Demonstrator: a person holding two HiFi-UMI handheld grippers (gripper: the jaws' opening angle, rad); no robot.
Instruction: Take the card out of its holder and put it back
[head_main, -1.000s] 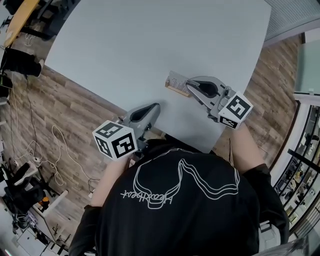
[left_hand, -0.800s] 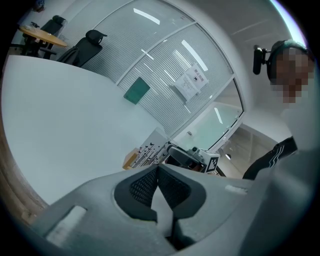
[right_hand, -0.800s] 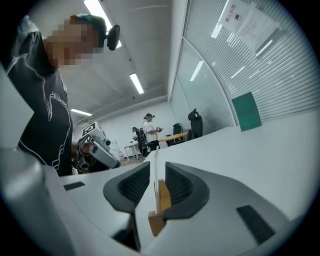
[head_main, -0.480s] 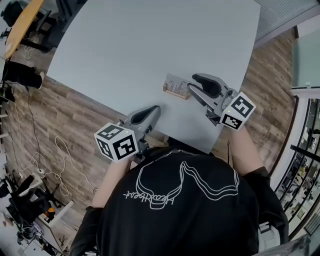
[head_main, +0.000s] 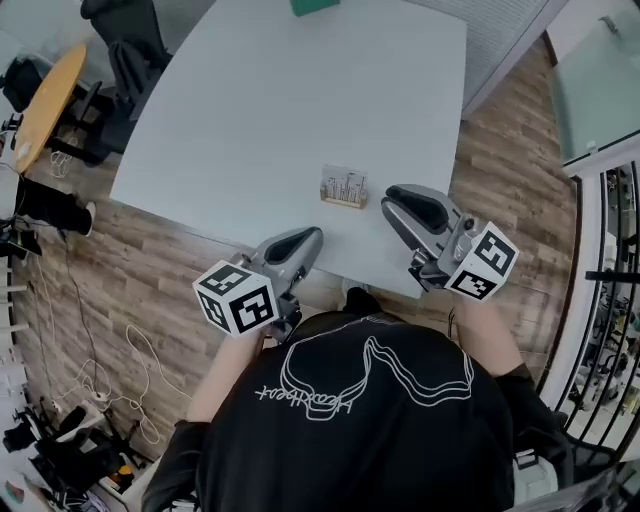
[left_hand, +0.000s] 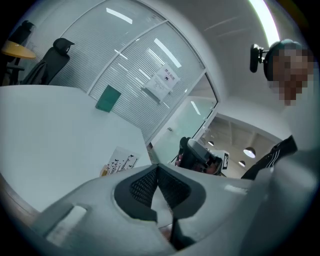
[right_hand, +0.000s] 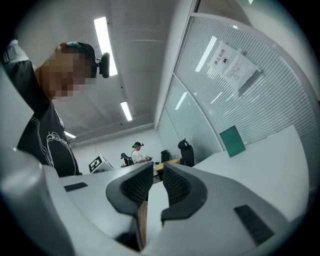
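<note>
White table (head_main: 250, 120) on wood-plank floor (head_main: 110, 250), green board (head_main: 314, 6) at its far edge, black chair (head_main: 135, 45) beyond.

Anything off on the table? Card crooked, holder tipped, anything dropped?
Nothing stands out. The card stands upright in its wooden holder on the white table, near the person's edge. No spill or damage shows around it.

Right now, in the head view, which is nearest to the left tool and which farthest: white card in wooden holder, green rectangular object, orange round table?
1. White card in wooden holder, just ahead of the left tool.
2. Green rectangular object, far edge of pale grey table.
3. Orange round table, far left.
</note>
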